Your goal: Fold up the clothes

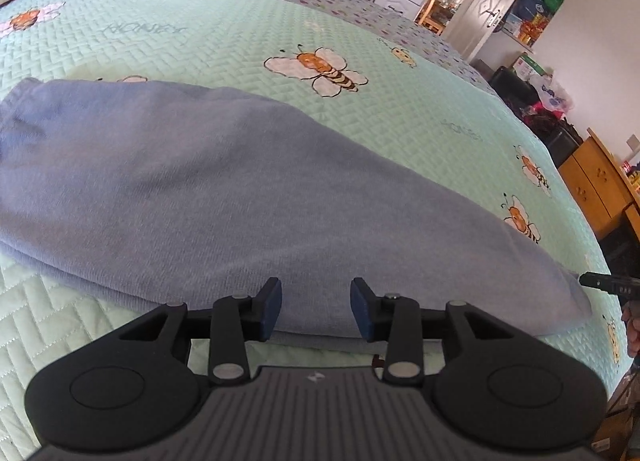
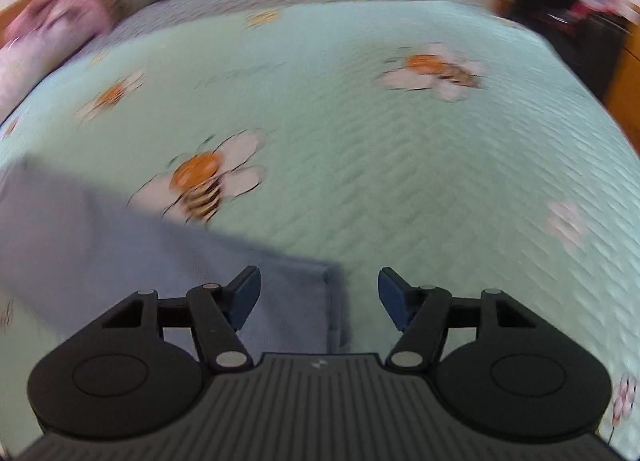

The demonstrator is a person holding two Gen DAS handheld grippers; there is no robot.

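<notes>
Blue terry cloth, a folded towel [image 1: 224, 189], lay flat near the front edge of our mint-green quilted bee-print bed [image 1: 240, 33]. Our left claw [image 1: 316, 309] hovered part-open over its near hem, empty; our right claw [image 2: 320, 297] gaped wider above its corner, gripping nothing.

Left tool [image 1: 316, 309] and right tool [image 2: 320, 299] both angled downward, jaws apart, nothing gripped.
</notes>
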